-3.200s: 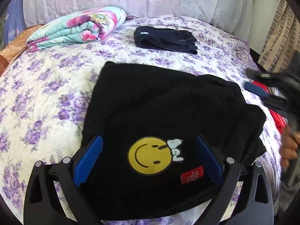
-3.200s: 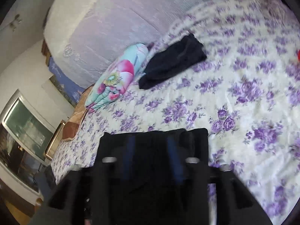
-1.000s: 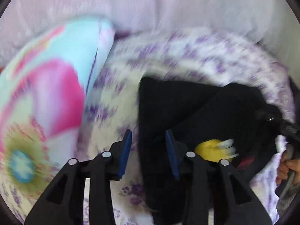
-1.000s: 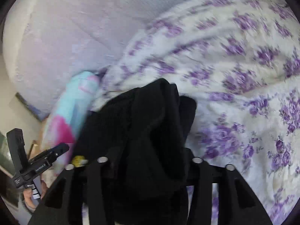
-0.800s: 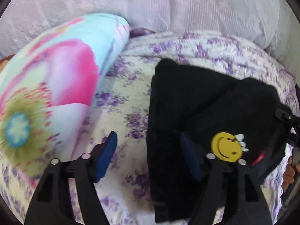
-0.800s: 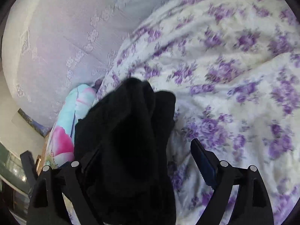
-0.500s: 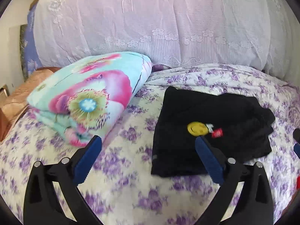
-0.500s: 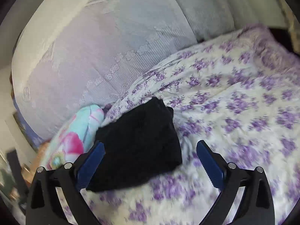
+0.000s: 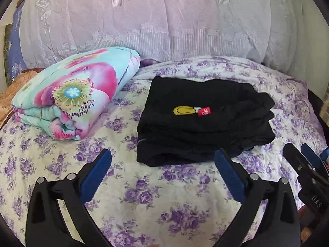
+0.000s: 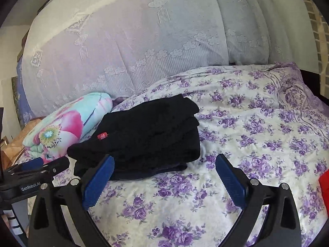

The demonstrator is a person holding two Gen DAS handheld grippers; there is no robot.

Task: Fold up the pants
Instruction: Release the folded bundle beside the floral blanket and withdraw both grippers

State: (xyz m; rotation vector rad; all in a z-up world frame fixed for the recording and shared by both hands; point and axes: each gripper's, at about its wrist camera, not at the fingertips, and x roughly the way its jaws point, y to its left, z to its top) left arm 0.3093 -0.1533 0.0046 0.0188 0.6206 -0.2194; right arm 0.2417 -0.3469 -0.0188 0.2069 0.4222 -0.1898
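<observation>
Surroundings: a bed [image 9: 168, 201] with a white sheet printed in purple flowers fills both views. Ahead and to the left of the left claw [image 9: 162, 175] lies a folded floral quilt [image 9: 76, 94], turquoise and pink, resting on the bed near the pale lace cloth [image 9: 164, 20] that hangs behind it. A brown fabric [image 9: 8, 100] shows at the far left edge, beyond the quilt. In the right wrist view a red item [image 10: 323, 183] is cut off by the edge of the picture, right of the right claw [image 10: 164, 175]; what it is cannot be told. Nothing lies on the sheet between either claw and the garments.

Task item: the pants [image 9: 203, 119] are black and folded into a compact, roughly square stack of several layers. They lie flat on the bed directly ahead of the left claw, just right of the quilt but not touching it. A yellow smiley patch [image 9: 183, 110] and a small red tag [image 9: 204, 111] face up on the top layer. The stack's right edge is uneven, with folds stepped one over another. A darker layer shows along the near bottom edge.

Claws: both stand fully spread, blue pads well apart, holding nothing. Each is clear of the pants, short of the stack's near edge. The right claw sits beside the left, at its right.
</observation>
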